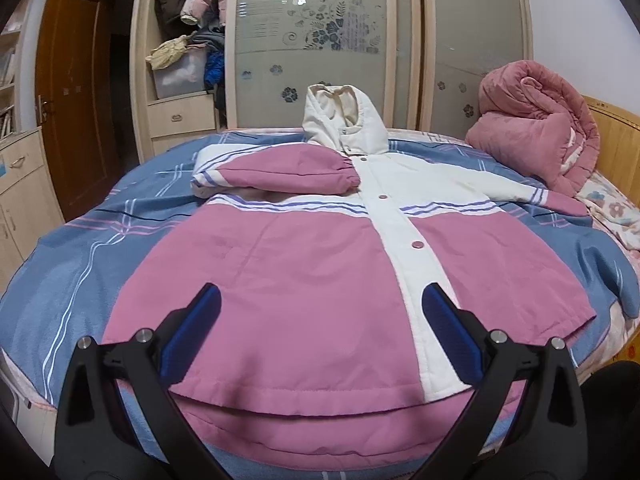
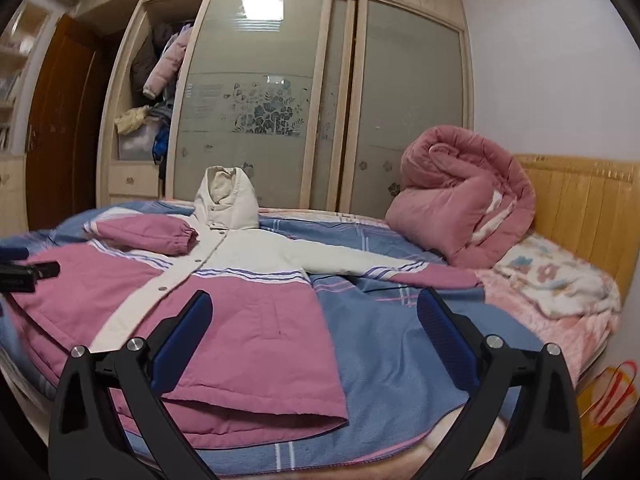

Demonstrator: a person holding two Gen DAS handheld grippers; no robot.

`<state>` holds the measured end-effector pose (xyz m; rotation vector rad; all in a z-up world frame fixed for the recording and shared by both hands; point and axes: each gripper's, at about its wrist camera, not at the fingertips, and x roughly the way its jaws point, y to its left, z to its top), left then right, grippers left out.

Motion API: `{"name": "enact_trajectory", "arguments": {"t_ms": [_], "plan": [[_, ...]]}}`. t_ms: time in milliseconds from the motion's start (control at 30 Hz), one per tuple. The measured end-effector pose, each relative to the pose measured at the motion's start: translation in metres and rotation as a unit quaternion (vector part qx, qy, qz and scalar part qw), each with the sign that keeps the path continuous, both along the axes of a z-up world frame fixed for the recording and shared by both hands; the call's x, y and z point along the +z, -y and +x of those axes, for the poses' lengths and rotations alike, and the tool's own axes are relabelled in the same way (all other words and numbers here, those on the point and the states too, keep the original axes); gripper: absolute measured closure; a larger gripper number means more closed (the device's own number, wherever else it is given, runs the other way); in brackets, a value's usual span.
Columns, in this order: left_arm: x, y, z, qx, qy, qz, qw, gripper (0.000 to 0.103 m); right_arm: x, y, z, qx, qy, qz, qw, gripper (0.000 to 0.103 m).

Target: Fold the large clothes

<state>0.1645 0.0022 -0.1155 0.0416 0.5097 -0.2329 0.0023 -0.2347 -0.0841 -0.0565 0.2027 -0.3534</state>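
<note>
Apparently unlabelled jacket, wardrobe door lettering unreadable

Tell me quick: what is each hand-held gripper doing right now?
Left hand-held gripper: open, holding nothing, above the jacket.
Right hand-held gripper: open, holding nothing.

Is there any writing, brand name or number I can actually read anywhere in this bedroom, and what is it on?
None can be read.
Frosted wardrobe door: a few lines of print beside the flower pattern, too small and blurred to read.
Orange bag by the bed: red markings, no letters legible.
Pink and white jacket: stripes and snaps only, no label showing.
Black device at the picture's left edge: faint marking, unreadable.
</note>
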Motion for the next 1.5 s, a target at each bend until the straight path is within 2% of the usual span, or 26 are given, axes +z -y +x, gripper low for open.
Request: {"name": "enact_trajectory", "arguments": {"t_ms": [200,433,967,1133,1233,1300,1333,1400,1500], "plan": [[-0.001,-0.002,0.001,0.011,-0.002,0.004,0.9999,0.002,0.0,0.004,0.001,-0.001,-0.006,0.016,1.0,0.001],[-0.001,0.005,-0.001,0.008,0.002,0.016,0.9998,0.002,-0.001,0.003,0.002,-0.004,-0.01,0.017,1.0,0.001],[0.003,0.01,-0.003,0.001,-0.005,0.018,0.9998,0.002,-0.001,0.013,-0.001,-0.004,-0.001,0.037,0.999,0.001],[0.01,0.011,0.004,-0.005,-0.011,0.039,0.9992,0.002,-0.001,0.018,-0.003,-0.002,0.006,0.054,0.998,0.001],[0.019,0.013,0.018,-0.021,-0.008,0.077,0.9968,0.002,0.0,0.022,-0.004,0.0,0.014,0.068,0.998,0.001],[0.026,0.018,0.039,-0.036,-0.014,0.131,0.9907,0.002,0.0,0.024,-0.006,0.0,0.022,0.078,0.997,0.001],[0.029,0.019,0.049,-0.047,-0.018,0.145,0.9881,0.002,0.0,0.025,-0.007,0.0,0.026,0.079,0.997,0.001],[0.034,0.021,0.072,-0.066,-0.033,0.164,0.9837,0.002,0.0,0.027,-0.007,0.001,0.03,0.084,0.996,0.001],[0.042,0.025,0.129,-0.09,-0.072,0.17,0.9786,0.002,0.0,0.033,-0.008,0.001,0.038,0.102,0.994,0.001]]}}
